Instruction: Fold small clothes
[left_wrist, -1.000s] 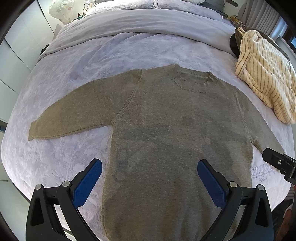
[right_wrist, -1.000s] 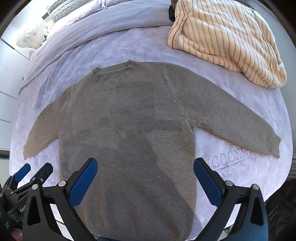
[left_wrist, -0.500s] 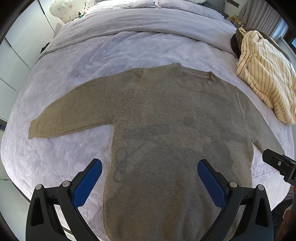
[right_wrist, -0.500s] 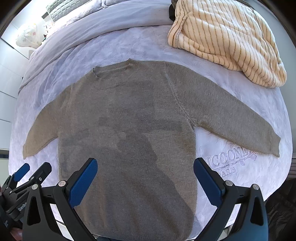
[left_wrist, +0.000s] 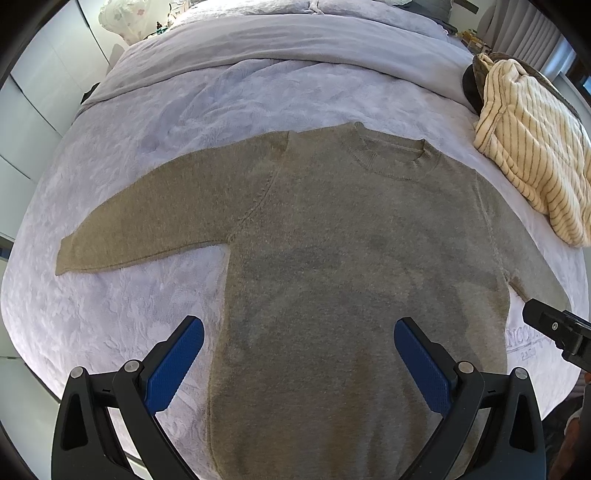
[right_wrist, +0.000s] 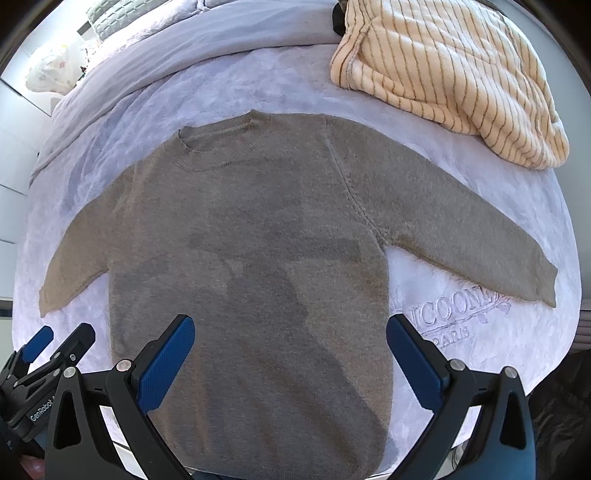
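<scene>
The grey-brown knit sweater (left_wrist: 351, 258) lies flat, face up, sleeves spread, on the pale lilac bedspread (left_wrist: 129, 314); it looks soft, limp and light, likely to sag and stretch when lifted, so a cuff or a shoulder seam seems the best hold. The left gripper (left_wrist: 299, 354) and right gripper (right_wrist: 290, 350) hover wide apart, holding nothing, above its hem, with a cream striped blanket (right_wrist: 443, 74) near the far right.

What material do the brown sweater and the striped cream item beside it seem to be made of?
The sweater looks like a fine wool-type knit, matte and slightly fuzzy: ribbed collar and raised knitted shoulder seams show. The striped cream item looks like soft plush fleece or terry: its puffy surface bulges between thin brown stripes. The exact fibre of either cannot be told.
</scene>
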